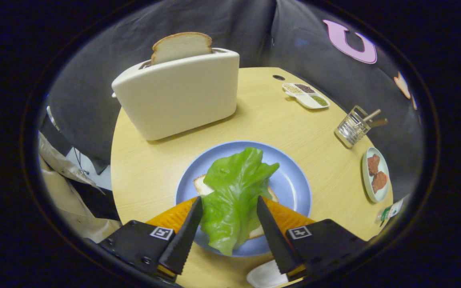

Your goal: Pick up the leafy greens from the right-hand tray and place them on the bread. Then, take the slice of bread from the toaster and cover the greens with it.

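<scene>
Your tongs (pixel 229 230) stand apart, one finger on each side of the leafy greens (pixel 234 192), which lie on the bread (pixel 202 186) on the blue plate (pixel 290 180). Beyond, another slice (pixel 181 47) stands in the toaster (pixel 178 96) on the surface (pixel 294 128).

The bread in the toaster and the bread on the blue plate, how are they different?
The toaster bread stands upright in the white toaster; the plate bread lies flat on the blue plate. The toaster bread is bare, while the plate bread is mostly covered by the lettuce leaf. The plate bread lies just ahead of the open claw; the toaster bread is far beyond it. Both are pale slices.
</scene>
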`<act>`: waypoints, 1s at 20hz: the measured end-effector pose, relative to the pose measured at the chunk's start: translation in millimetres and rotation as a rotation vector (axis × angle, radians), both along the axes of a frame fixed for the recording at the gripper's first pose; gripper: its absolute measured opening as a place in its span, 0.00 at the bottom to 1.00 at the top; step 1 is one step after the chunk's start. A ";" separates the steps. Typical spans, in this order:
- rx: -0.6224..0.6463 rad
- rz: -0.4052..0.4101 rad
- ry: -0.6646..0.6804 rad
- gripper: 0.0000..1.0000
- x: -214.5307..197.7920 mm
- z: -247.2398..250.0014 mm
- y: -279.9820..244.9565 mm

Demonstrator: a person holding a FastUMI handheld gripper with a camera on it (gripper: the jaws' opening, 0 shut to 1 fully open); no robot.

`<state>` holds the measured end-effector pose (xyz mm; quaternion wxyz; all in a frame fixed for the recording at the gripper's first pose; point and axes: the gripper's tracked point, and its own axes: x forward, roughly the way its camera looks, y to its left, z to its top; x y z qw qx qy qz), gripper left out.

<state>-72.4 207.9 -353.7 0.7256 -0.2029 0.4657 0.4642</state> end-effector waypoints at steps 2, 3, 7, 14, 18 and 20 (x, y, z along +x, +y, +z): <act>0.011 -0.019 -0.013 0.89 3.9 8.4 4.5; 0.018 -0.031 -0.021 0.95 7.5 13.2 7.1; 0.072 -0.080 -0.055 1.00 19.5 49.7 24.8; 0.079 -0.131 -0.122 1.00 36.2 104.2 49.5; 0.120 -0.195 -0.106 1.00 42.3 130.9 69.7; 0.145 -0.226 -0.089 1.00 45.7 143.5 79.0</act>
